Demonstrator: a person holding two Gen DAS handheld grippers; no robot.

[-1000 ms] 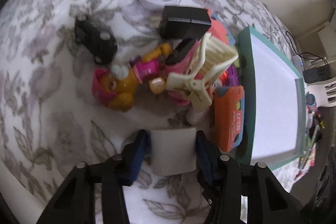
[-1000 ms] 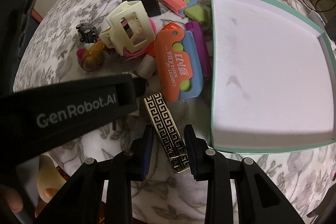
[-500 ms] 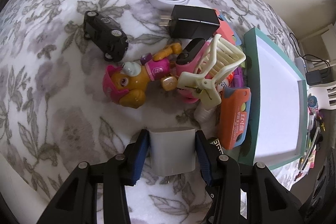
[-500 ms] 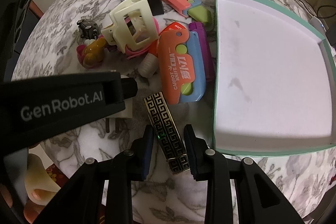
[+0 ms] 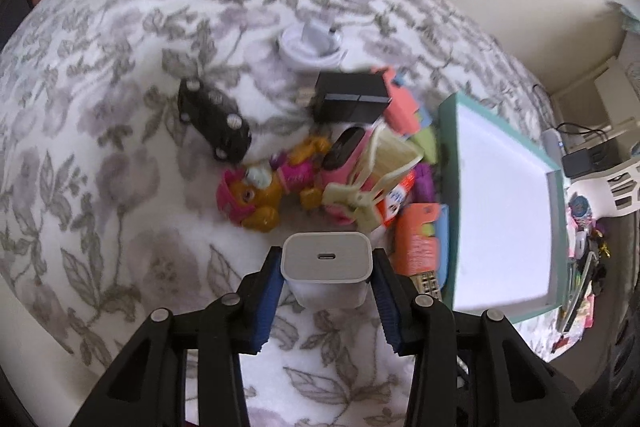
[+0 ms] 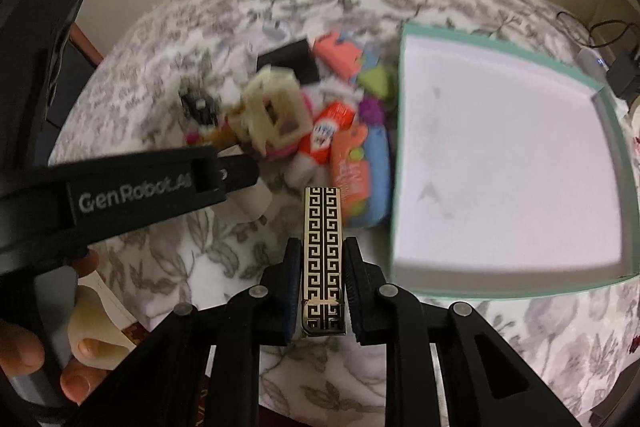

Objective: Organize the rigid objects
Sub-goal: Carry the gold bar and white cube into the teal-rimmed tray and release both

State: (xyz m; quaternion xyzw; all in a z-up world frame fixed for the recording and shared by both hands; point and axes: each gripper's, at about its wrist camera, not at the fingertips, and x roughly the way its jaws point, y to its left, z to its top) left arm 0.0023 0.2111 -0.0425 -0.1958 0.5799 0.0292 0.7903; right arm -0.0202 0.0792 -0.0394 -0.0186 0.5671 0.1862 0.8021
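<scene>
We had both grippers loaded. The left gripper (image 5: 326,277) clamped the white charger (image 5: 326,267), lifted clear of the floral cloth (image 5: 100,147). The right gripper (image 6: 322,275) pinched the gold-patterned bar (image 6: 323,259) by its long sides, just off the tray's (image 6: 396,187) near left corner. The tray lay empty at the cloth's right edge, the toy pile (image 5: 320,171) against its left wall. To do the carry well, we judged each piece should clear the rim, go down flat in separate corners, then be released.

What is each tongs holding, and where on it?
Left tongs: white charger, by its sides. Right tongs: gold-patterned bar, by its long edges, near end.
</scene>
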